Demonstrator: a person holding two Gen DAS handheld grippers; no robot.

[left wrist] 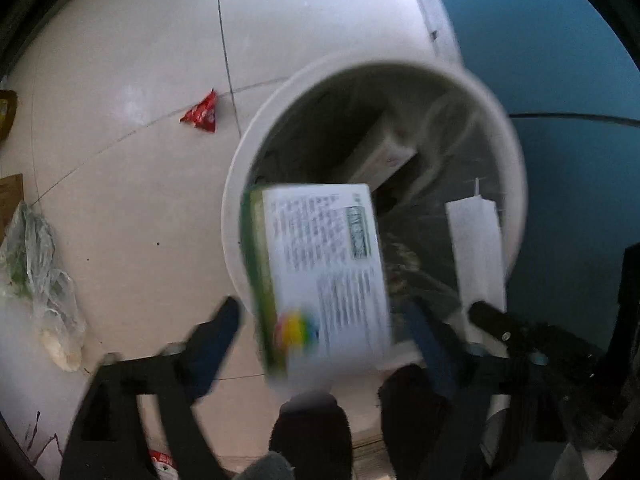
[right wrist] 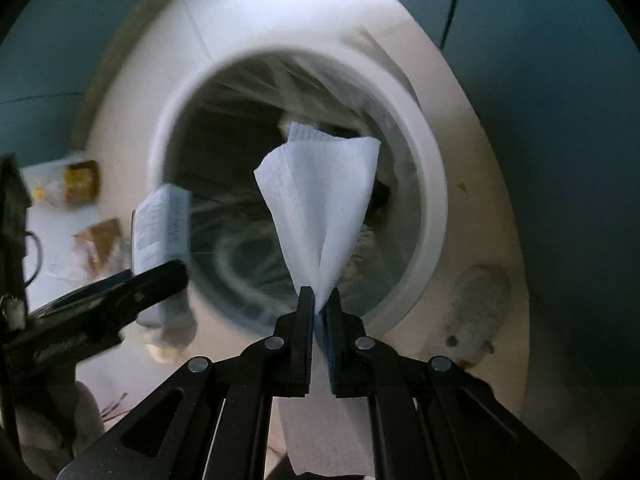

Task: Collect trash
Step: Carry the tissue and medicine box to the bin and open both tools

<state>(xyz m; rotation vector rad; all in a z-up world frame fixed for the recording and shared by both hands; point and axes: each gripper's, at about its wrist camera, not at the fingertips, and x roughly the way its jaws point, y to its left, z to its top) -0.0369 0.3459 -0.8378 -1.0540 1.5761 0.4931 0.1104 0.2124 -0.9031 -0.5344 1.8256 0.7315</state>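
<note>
Trash of two kinds sits at the jaws: a printed carton (left wrist: 320,280) and a white paper napkin (right wrist: 320,208). The left gripper (left wrist: 324,320) has its jaws spread wide, and the carton lies in the gap between them with clear space on both sides, touching neither finger, its far end over the mouth of the white bin (left wrist: 240,184). The right gripper (right wrist: 319,304) has its jaws drawn nearly together and pinches the napkin at its folded narrow end; the rest of the sheet fans out ahead of the fingertips, above the bin's opening, and a strip of it trails back under the gripper. From the left wrist view the napkin shows as a white strip at the bin's right side, held by the other gripper. Inside the bin lie a pale box (left wrist: 384,152) and some clear plastic. On the tiled floor (left wrist: 120,60) left of the bin, well apart from it, lie a red wrapper (left wrist: 202,114) and, further left, a crumpled clear plastic bag (left wrist: 44,276).
</note>
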